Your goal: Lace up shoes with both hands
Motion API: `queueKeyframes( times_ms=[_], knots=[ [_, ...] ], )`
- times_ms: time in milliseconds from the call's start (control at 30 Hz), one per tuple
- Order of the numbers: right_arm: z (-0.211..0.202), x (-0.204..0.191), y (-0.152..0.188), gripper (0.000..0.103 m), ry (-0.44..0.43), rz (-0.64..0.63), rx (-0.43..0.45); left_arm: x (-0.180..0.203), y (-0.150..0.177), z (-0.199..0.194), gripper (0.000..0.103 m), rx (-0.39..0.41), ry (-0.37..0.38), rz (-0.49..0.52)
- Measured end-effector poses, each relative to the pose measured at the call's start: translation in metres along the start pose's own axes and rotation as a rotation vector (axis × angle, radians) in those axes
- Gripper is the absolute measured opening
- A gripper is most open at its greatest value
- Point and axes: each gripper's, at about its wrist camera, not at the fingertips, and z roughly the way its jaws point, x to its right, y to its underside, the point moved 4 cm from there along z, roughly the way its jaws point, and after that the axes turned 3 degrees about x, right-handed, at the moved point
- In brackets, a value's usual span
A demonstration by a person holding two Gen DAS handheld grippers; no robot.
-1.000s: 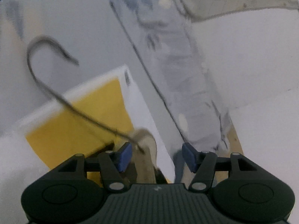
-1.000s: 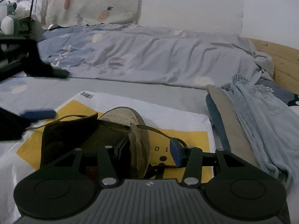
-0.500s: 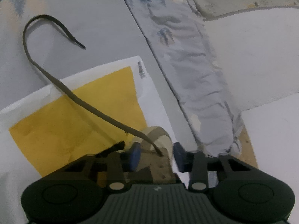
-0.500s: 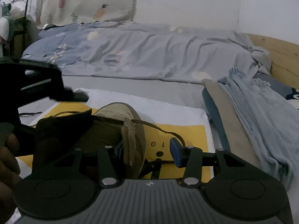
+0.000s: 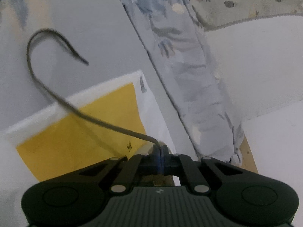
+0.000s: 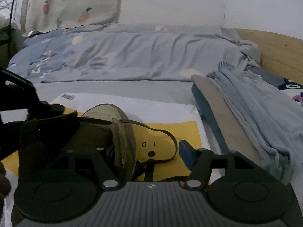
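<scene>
A dim room: a white wall (image 6: 170, 1), a pineapple-print cloth (image 6: 75, 3), a rumpled grey-blue duvet (image 6: 132, 56), a wooden bed frame (image 6: 274, 49).

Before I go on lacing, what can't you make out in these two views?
- Left wrist view: shoe almost wholly hidden behind left gripper; lace blurred.
- Right wrist view: shoe's eyelets hidden by right gripper; its inner finger is behind the shoe wall.
- The lace's far end is cut off.
</scene>
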Motion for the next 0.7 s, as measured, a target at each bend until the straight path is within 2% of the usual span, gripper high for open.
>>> queueKeyframes(
  times_ms=[133, 367, 467, 700],
  knots=[
    [0.001, -0.001, 0.001, 0.064, 0.029, 0.010, -0.001, -0.004, -0.020, -0.016, 0.000, 0.079, -0.010, -0.016],
    [0.005, -0.001, 0.001, 0.064, 0.057, 0.037, -0.017, -0.027, -0.077, -0.069, 0.000, 0.304, -0.062, -0.090],
    [0.006, -0.002, 0.001, 0.064, 0.063, 0.036, -0.020, -0.038, -0.096, -0.089, 0.000, 0.373, -0.082, -0.125],
    [0.006, -0.004, 0.001, 0.064, 0.072, 0.033, -0.021, -0.043, -0.111, -0.106, 0.000, 0.409, -0.106, -0.115]
  ],
)
